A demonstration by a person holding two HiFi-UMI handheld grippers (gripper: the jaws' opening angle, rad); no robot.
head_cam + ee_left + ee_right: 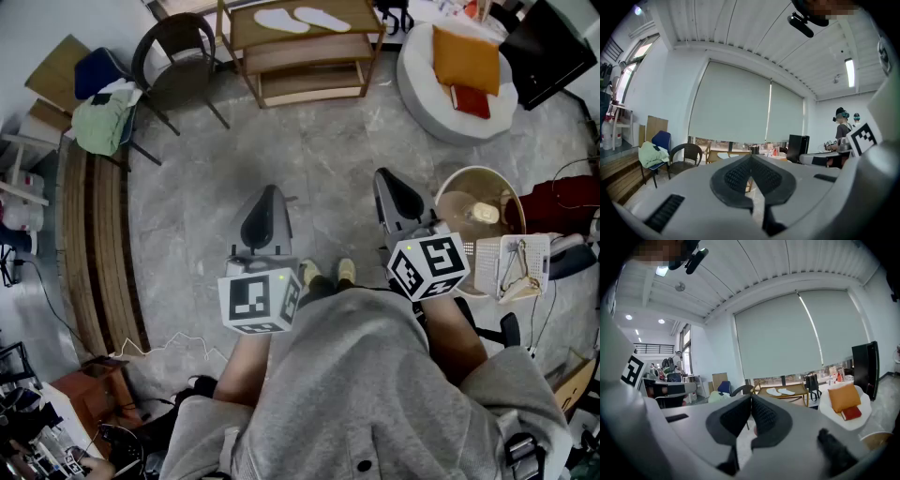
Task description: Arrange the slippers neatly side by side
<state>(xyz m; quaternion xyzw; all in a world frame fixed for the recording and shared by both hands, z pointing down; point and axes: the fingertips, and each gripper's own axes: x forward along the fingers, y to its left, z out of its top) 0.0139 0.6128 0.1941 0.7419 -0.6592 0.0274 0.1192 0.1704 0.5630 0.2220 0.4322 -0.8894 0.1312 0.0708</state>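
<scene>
Two slippers [281, 20] lie atop the rack [359, 13], far from left claw [270, 194] and right claw [383, 177], both closed.

1. No words, brand names or numbers can be read in any view.
2. Left marker cube [258, 300]: black-and-white square patterns only, no letters.
3. Right marker cube [428, 267]: blocky patterns again, nothing to read.
4. Red book [471, 100] on the white round seat [422, 94]: any cover print is too small to tell.
</scene>
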